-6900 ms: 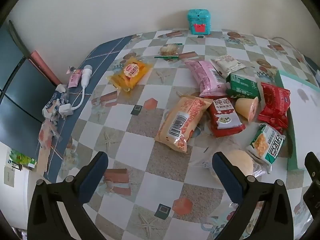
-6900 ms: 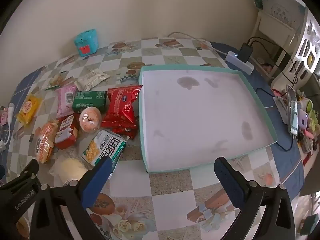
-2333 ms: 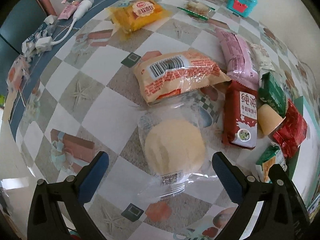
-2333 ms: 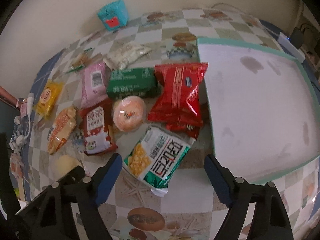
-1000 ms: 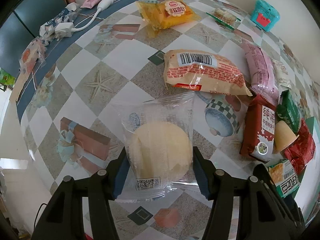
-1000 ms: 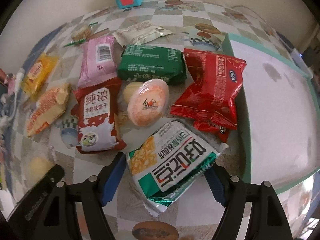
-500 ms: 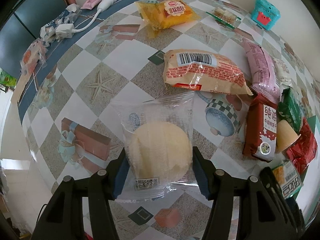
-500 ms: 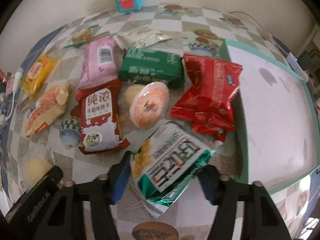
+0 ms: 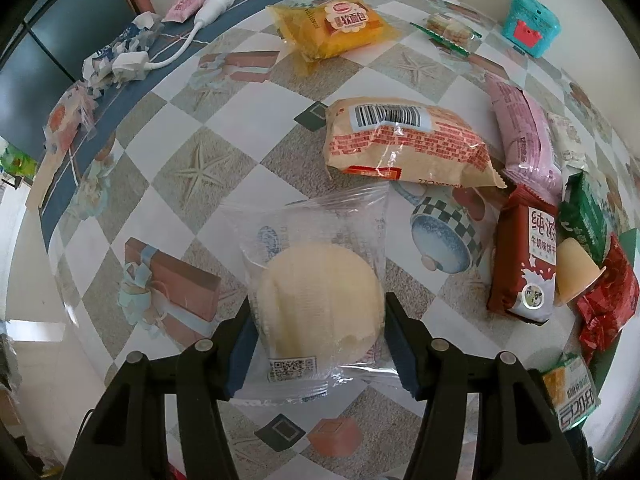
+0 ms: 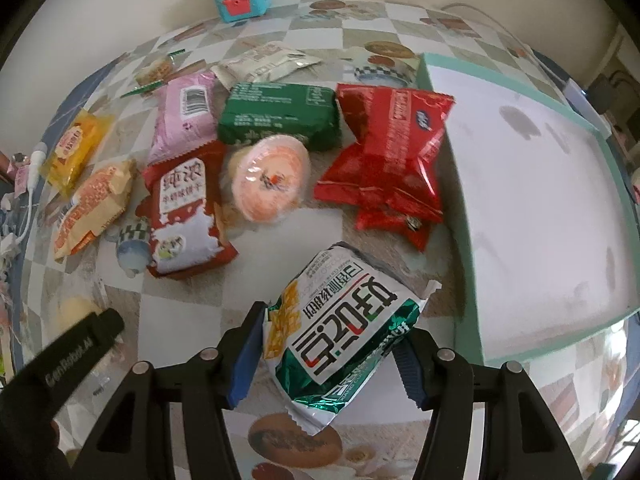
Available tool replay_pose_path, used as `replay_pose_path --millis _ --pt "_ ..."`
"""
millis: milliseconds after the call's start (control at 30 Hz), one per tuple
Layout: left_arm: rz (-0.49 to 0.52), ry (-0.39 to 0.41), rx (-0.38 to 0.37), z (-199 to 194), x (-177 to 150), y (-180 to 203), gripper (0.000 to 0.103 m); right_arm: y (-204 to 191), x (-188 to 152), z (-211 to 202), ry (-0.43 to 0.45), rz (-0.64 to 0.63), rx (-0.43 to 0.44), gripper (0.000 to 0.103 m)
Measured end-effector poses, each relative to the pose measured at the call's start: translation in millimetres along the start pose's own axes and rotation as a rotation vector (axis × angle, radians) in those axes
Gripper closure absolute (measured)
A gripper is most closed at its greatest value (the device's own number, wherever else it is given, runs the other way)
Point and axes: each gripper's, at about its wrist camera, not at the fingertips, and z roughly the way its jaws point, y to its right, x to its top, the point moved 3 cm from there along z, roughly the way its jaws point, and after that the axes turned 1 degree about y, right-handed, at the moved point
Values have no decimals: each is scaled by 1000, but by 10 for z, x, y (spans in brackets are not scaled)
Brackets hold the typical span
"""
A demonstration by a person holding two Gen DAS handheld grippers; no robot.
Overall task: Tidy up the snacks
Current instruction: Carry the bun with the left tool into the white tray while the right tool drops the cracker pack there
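Left hand-held gripper [image 9: 318, 342]: clenched on the clear-wrapped round cake [image 9: 318, 308], both blue pads pressed against the pale disc.
Round cake: held over the checked bench [image 9: 168, 184], just below the orange bread packet [image 9: 404, 146].
Right hand-held gripper [image 10: 326, 354]: its jaws had just been closing and were clamped on the green-and-white cracker packet [image 10: 344, 332], pads pressed into the wrapper's sides.
Cracker packet: tilted, just left of the teal tray [image 10: 452, 184], below the red snack bag [image 10: 390, 148].
Other snacks: jelly cup [image 10: 268, 178], green packet [image 10: 278, 118], pink packet [image 10: 184, 114] and red milk-biscuit packet [image 10: 184, 210] were left lying in a cluster on the bench.
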Motion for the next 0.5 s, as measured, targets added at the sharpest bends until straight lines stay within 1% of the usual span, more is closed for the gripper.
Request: replay_pose_path --millis 167,300,400,500 --pt "6 2 3 -15 -3 19 42 138 33 4 -21 50 51 42" --pt "5 -7 -18 -22 3 14 43 273 98 -11 -38 110 110 43" --pt "6 -11 -31 -33 8 9 44 336 129 -66 -32 123 122 43" --pt "-2 -16 -55 -52 16 -20 45 382 232 -187 -33 137 130 43"
